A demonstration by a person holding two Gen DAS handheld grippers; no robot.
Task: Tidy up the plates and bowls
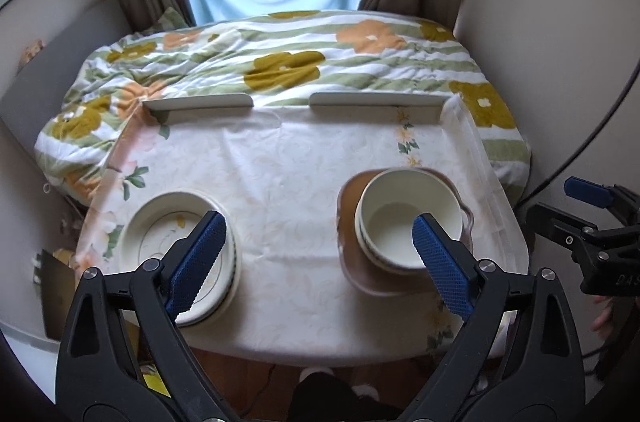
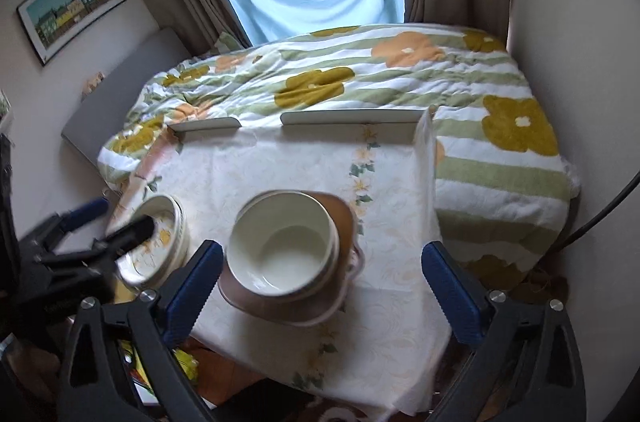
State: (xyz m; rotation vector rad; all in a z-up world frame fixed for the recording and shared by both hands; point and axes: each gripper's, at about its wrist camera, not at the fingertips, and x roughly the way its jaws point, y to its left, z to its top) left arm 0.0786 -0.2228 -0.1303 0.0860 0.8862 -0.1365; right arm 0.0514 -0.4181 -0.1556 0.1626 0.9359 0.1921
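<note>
A stack of white plates with a faint floral print sits at the table's near left; it also shows in the right wrist view. A white bowl stands on a brown plate at the near right, seen too in the right wrist view as bowl on brown plate. My left gripper is open and empty, above the table's near edge between the two stacks. My right gripper is open and empty, just short of the bowl and above it.
The table wears a pale floral cloth with a low grey rail along its far edge. A bed with a flowered quilt lies behind it. Walls stand close on both sides. The right gripper shows beyond the table's right edge.
</note>
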